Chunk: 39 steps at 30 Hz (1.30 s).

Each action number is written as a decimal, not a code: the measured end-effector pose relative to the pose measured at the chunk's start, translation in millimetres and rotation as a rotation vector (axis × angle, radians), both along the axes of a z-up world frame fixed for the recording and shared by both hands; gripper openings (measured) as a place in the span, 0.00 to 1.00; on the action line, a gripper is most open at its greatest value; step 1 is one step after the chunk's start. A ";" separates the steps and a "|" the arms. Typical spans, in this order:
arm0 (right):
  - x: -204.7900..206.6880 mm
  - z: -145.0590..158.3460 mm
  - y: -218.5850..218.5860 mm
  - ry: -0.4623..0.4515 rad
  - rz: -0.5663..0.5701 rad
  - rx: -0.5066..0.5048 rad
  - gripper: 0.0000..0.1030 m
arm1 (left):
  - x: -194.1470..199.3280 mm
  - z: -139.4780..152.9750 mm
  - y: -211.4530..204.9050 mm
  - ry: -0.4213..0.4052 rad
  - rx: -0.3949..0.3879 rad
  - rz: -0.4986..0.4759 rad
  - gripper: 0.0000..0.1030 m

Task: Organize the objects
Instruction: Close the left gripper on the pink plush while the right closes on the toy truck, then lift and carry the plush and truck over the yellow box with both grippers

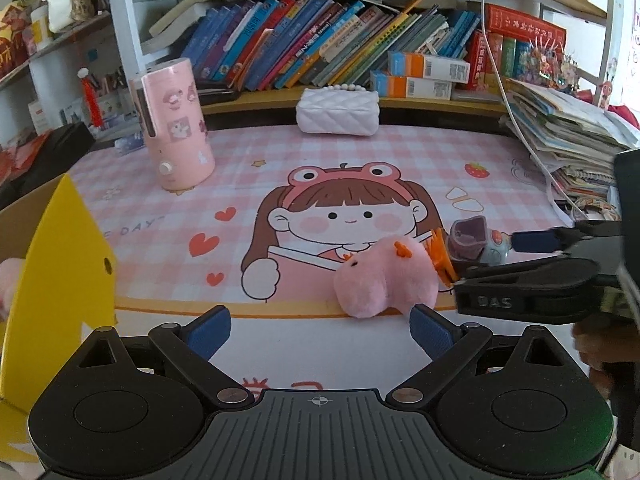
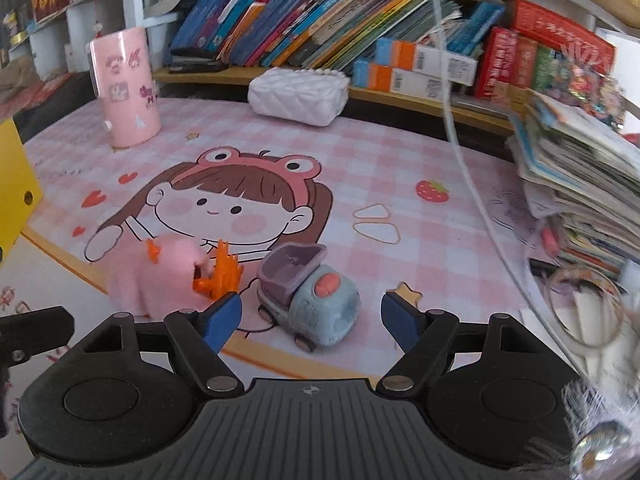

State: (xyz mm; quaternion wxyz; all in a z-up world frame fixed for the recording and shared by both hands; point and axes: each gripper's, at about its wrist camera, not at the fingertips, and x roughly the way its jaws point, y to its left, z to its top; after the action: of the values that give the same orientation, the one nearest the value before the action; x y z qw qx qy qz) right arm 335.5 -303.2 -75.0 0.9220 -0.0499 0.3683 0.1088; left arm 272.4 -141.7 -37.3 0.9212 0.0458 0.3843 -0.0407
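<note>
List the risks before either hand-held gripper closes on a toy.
1. The pink plush and toy truck sit close together, with an orange claw clip between them; closing on one may drag the others.
2. The truck has wheels and may roll away from the open right hand-held gripper.
3. The white cable could snag.

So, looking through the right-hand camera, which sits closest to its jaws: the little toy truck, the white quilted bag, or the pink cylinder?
1. Toy truck: right in front of the right gripper, between its open jaws.
2. White quilted bag: far back, centre, by the bookshelf.
3. Pink cylinder: far back left, upright.

The bag and the cylinder are too close to call.
</note>
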 end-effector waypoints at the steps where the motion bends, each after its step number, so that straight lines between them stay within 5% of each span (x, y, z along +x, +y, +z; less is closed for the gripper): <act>1: 3.6 -2.9 0.7 0.005 0.011 -0.003 0.70 | 1.3 -0.1 -0.6 0.002 0.000 -0.001 0.95; 5: 11.8 -9.3 0.8 0.015 0.039 0.002 0.58 | 6.0 -1.8 -3.7 0.009 -0.005 -0.012 0.95; 27: -30.7 21.5 -51.6 -0.013 -0.117 0.078 0.57 | 63.1 -45.7 -47.6 0.082 0.025 -0.151 0.92; 31: -34.3 25.1 -48.8 -0.018 -0.102 0.084 0.57 | 66.4 -49.3 -44.3 0.080 0.008 -0.169 0.72; 39: -37.3 28.5 -40.3 -0.009 -0.090 0.100 0.57 | 48.7 -30.6 -17.7 0.071 -0.061 -0.100 0.71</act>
State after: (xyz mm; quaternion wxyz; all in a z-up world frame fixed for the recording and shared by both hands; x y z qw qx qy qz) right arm 298.2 -343.5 -46.5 0.9289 0.0124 0.3601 0.0853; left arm 321.0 -159.4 -67.8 0.9047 0.0352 0.4127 -0.1002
